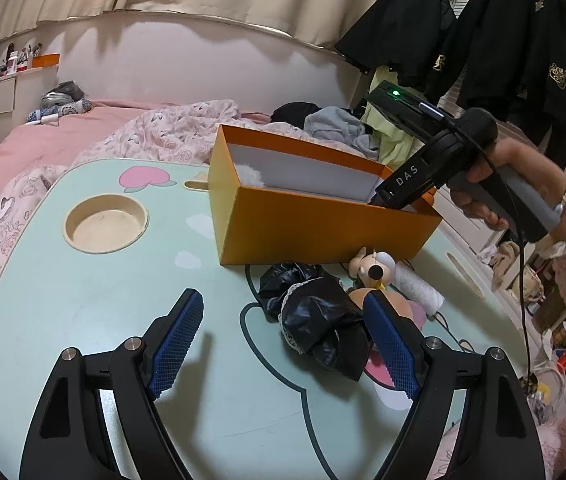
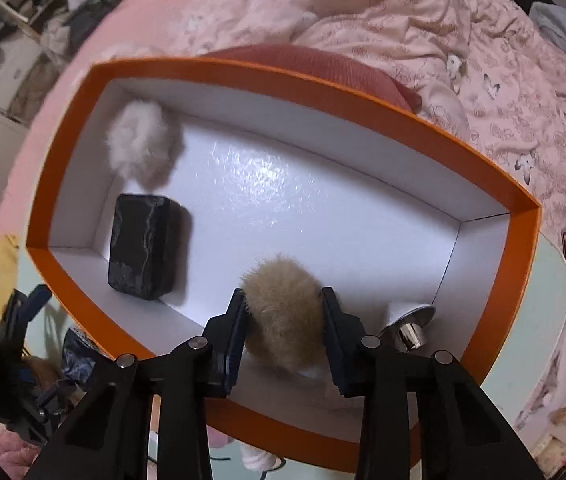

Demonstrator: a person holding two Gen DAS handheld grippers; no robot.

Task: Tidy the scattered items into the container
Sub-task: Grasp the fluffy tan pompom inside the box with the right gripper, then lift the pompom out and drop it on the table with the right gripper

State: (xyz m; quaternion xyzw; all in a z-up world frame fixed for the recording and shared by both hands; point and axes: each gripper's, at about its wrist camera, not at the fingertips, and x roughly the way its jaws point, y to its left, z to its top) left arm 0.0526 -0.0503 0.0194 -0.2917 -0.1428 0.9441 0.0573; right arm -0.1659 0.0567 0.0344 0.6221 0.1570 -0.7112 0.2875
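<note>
The orange box [image 1: 323,228] stands on the mint table [image 1: 83,312]. My right gripper [image 2: 283,294] points down into the box [image 2: 363,92], shut on a tan fur ball [image 2: 283,320] just above the white floor. In the left wrist view, a hand holds the right gripper [image 1: 403,188] with its tips hidden behind the box wall. Inside lie a white fur ball [image 2: 139,140], a black block [image 2: 147,246] and a shiny metal piece [image 2: 411,326]. My left gripper [image 1: 283,300] is open low over the table, with a crumpled black lace-trimmed item [image 1: 315,312] lying between and beyond its fingers.
Behind the black item lie a small doll figure [image 1: 375,268], a white roll [image 1: 419,284] and a peach-coloured thing [image 1: 399,304]. The table has a round cup recess [image 1: 107,220]. A pink quilt [image 1: 171,132] and loose clothes [image 1: 335,124] lie beyond; dark garments [image 1: 523,60] hang at right.
</note>
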